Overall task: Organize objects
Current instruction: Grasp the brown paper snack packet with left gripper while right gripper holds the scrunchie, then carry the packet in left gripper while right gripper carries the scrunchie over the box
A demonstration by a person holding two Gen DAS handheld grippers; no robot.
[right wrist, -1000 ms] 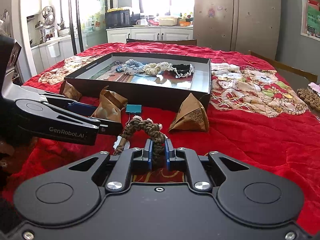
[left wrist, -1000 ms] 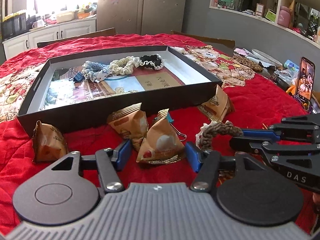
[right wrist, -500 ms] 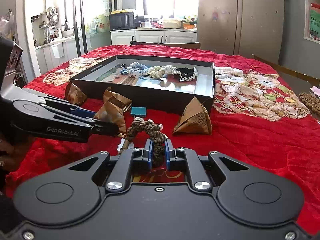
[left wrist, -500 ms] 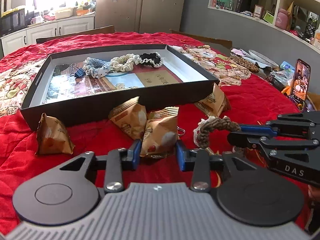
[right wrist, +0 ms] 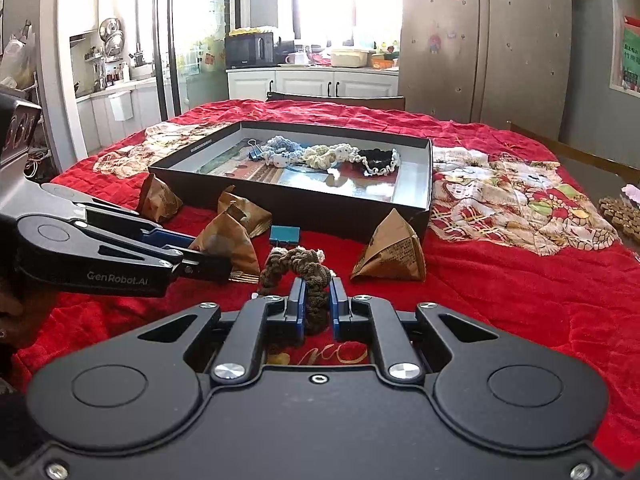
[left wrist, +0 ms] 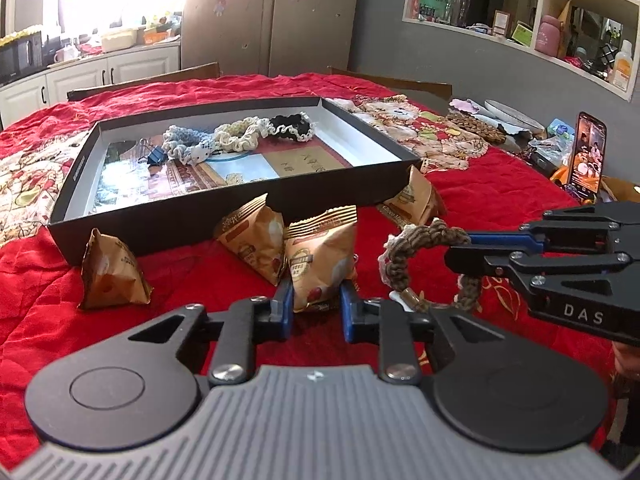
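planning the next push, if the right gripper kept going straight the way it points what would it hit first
The right gripper is shut on the brown scrunchie. Straight ahead, the small blue clip on the red cloth looks first in line, then the near wall of the black tray. Depth is hard to judge.

A brown snack packet [left wrist: 320,258], pillow-shaped with a crimped top edge, is held upright between blue pads, its lower end pinched. A second packet [left wrist: 250,236] leans touching it at 10 o'clock, against the wall of a shallow black box [left wrist: 256,204]. A third packet [left wrist: 112,276] is seen well apart at 9 o'clock, and a fourth [left wrist: 412,200] at 2 o'clock by the box corner. A brown braided scrunchie [right wrist: 302,270] is clamped at one end, its loop raised off the red cloth. A teal clip [right wrist: 285,234] lies just beyond it at 12 o'clock. Inside the box, blue [left wrist: 182,146], cream [left wrist: 240,140] and black [left wrist: 292,126] scrunchies are lined along the far side, with a blue binder clip [left wrist: 154,156] at their left end.
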